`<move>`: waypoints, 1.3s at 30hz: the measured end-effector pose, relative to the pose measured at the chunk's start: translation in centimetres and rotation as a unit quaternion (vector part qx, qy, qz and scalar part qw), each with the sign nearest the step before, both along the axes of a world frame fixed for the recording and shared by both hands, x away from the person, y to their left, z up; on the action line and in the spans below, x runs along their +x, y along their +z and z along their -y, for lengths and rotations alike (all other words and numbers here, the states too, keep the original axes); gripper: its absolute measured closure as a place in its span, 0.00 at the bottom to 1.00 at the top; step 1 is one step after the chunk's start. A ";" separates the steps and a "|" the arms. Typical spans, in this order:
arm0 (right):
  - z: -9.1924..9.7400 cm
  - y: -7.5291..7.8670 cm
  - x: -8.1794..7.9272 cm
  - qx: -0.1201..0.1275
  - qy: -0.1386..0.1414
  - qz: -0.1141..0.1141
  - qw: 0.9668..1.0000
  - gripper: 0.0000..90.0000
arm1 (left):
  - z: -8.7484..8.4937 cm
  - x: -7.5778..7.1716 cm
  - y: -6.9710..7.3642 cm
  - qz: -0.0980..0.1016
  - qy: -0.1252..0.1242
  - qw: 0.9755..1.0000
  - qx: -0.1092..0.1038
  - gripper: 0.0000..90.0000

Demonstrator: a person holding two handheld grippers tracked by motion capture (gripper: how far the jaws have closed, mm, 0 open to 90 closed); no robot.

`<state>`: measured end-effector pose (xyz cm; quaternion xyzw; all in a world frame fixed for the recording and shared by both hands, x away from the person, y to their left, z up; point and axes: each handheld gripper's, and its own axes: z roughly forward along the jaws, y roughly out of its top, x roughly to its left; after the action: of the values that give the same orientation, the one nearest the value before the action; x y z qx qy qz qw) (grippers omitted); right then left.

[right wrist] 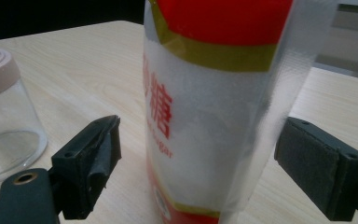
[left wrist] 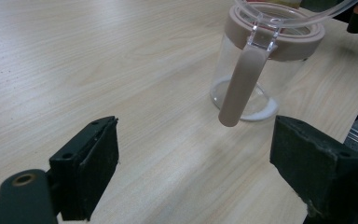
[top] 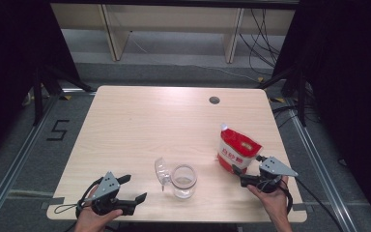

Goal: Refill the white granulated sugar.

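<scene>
sugar bag [right wrist: 205, 116] top cut off, jar [right wrist: 4, 121] half-seen

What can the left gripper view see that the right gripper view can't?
The left gripper view has the jar's flipped-open clear lid and the pinkish strap hanging down its side, between open jaws with nothing in them. The right gripper view has the sugar bag, standing upright between its own open jaws, pads not touching it. Both see the glass jar with its pinkish rim and the wooden table.
</scene>
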<state>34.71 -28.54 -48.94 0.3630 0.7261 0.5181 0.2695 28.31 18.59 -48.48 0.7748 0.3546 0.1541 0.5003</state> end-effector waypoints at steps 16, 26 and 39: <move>-0.7 -0.8 1.4 0.019 0.021 0.013 1.000 0.17 | 0.1 0.0 -0.1 0.003 -0.010 1.000 -0.002 0.17; -1.1 -1.4 2.2 0.028 0.023 0.027 0.999 0.18 | 0.2 -0.1 0.0 0.004 -0.015 1.000 -0.004 0.17; -1.4 -1.9 2.6 0.046 0.023 0.028 0.998 0.25 | 0.4 -0.3 0.0 0.014 -0.032 0.999 -0.007 0.18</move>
<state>37.32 -27.11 -50.88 0.3437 0.7016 0.5670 0.2610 28.04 18.16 -48.45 0.7797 0.3240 0.1461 0.5155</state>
